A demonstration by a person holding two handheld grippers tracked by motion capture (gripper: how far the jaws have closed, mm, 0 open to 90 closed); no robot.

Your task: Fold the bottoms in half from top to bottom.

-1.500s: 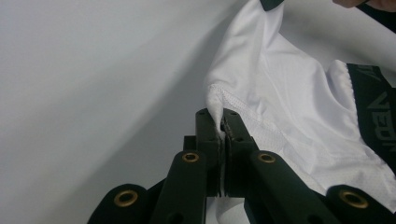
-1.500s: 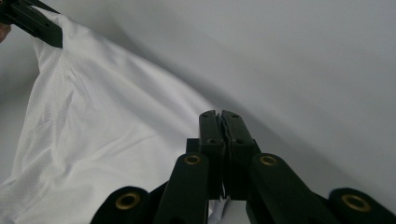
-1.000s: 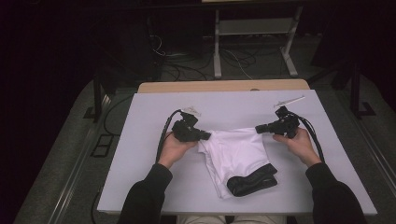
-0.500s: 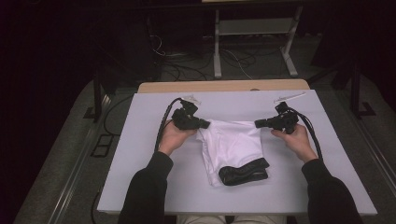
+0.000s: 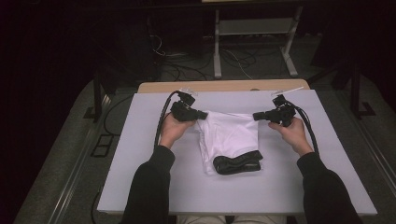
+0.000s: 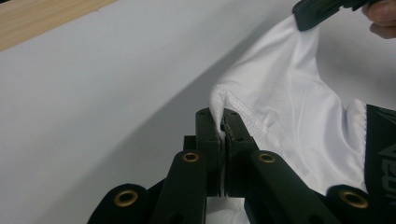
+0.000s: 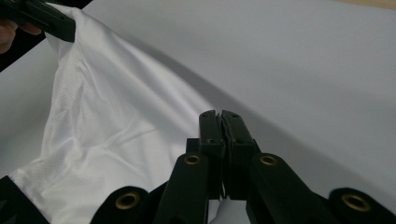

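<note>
Two grippers, the left gripper (image 5: 201, 115) and right gripper (image 5: 256, 116), each clamp shut on a far corner of the white garment (image 5: 229, 137), which trails toward the counter's (image 5: 140, 140) near edge.

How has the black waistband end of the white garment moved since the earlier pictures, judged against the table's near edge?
Yes. The black waistband has slid away from the table's near edge, toward the far side, as both grippers pull the white garment.

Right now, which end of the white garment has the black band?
The near end of the white garment, by the person: its black band lies on the table, while both claws pinch the far corners.
</note>
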